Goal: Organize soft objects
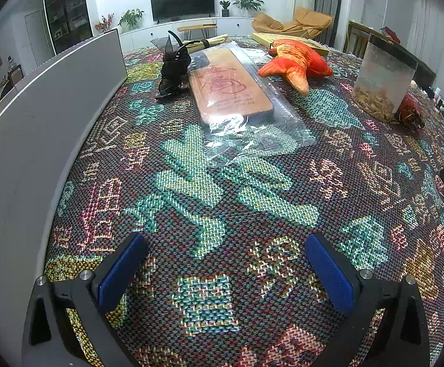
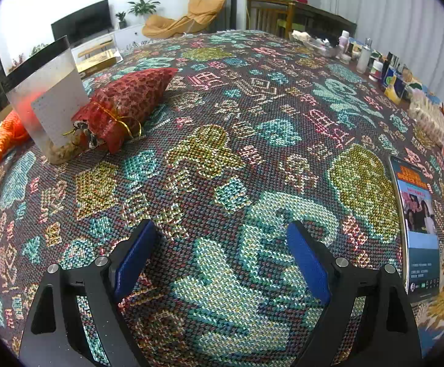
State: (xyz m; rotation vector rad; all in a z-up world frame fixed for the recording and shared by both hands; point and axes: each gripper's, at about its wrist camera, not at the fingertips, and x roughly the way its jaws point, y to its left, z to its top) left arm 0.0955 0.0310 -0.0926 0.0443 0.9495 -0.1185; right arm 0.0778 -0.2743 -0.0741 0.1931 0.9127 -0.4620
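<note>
An orange plush toy (image 1: 295, 61) lies at the far right of the patterned tablecloth (image 1: 222, 214); in the right wrist view its edge (image 2: 1, 143) shows at the far left. A red drawstring pouch (image 2: 127, 104) tied with gold cord lies against a clear container (image 2: 49, 98), and the pouch (image 1: 409, 113) is partly hidden in the left wrist view. A black mesh pouch (image 1: 174, 67) sits far left of centre. My left gripper (image 1: 225, 241) is open above bare cloth. My right gripper (image 2: 222, 229) is open too, with nothing between its fingers.
A flat brown item in a clear plastic bag (image 1: 234, 91) lies mid-table. A grey box wall (image 1: 38, 116) runs along the left. The clear container (image 1: 383, 82) holds chips. A phone (image 2: 417, 220) lies at the right, bottles and jars (image 2: 365, 58) behind it.
</note>
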